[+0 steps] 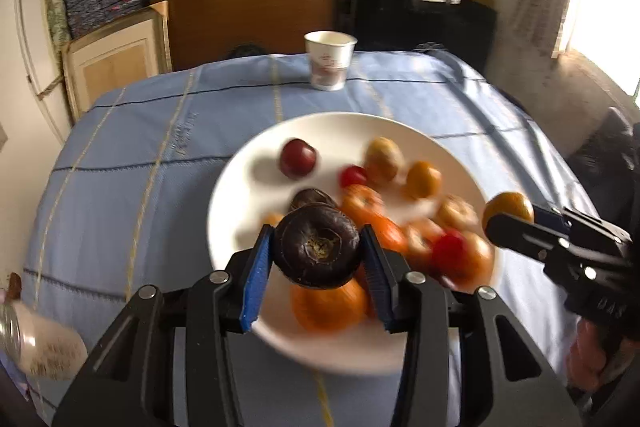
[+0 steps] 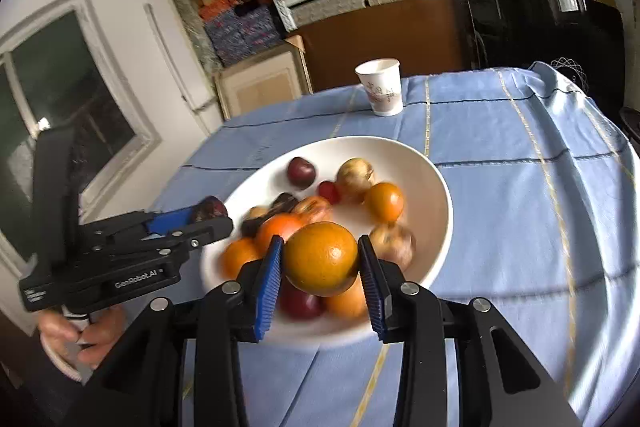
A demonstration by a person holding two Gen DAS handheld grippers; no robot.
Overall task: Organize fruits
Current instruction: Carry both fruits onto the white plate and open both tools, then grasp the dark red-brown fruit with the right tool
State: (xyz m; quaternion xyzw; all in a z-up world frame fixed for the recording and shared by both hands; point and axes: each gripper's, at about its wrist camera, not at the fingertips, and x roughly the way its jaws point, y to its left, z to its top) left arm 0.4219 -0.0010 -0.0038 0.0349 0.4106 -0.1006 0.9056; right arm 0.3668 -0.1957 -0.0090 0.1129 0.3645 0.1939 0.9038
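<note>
Left gripper [image 1: 318, 253] fingers clenched on a dark mangosteen [image 1: 316, 251]; right gripper [image 2: 320, 263] fingers clenched on an orange [image 2: 322, 263]. Both fruits hang over the near rim of the white plate [image 2: 436, 187] on the worktop; release point lies forward-down, left gripper nearer the plate's left edge.

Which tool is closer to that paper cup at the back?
Hard to call. The left tool, holding a dark fruit, and the right tool, holding an orange, both hover over the plate's near edge, opposite the paper cup.

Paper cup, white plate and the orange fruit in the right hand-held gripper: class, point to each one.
paper cup [image 1: 329, 61], left wrist view, front wall.
white plate [image 2: 434, 183], right wrist view, bare right rim.
orange fruit [image 2: 321, 263], right wrist view, middle of skin.
</note>
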